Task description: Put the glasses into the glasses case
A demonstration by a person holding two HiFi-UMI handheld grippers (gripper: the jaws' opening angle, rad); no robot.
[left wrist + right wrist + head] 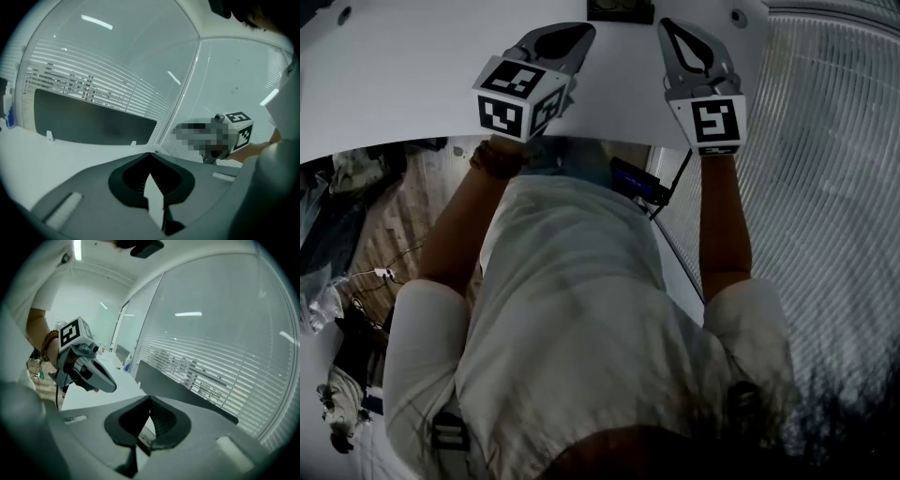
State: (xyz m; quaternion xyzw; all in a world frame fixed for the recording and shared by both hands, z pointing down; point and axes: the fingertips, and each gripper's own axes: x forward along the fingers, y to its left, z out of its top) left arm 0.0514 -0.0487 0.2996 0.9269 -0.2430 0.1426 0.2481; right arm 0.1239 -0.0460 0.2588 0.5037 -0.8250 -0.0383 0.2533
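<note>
Both grippers are raised in front of the person, over the near edge of the white table point(394, 66). My left gripper point(584, 28) has its jaws together with nothing between them; in its own view the tips meet point(150, 153). My right gripper point(667, 24) is likewise shut and empty, its tips touching point(150, 397). Each gripper shows in the other's view, the right one point(234, 133) and the left one point(89, 371). A dark object point(619, 9) lies at the table's far edge, cut off by the frame; I cannot tell what it is. No glasses are in view.
A glass wall with blinds point(834, 141) runs along the right. A dark partition panel point(93, 117) stands at the table's back, with a small bottle point(127, 363) near it. A dark device on a cable point(639, 183) hangs by the table edge. Clutter lies on the floor point(337, 309).
</note>
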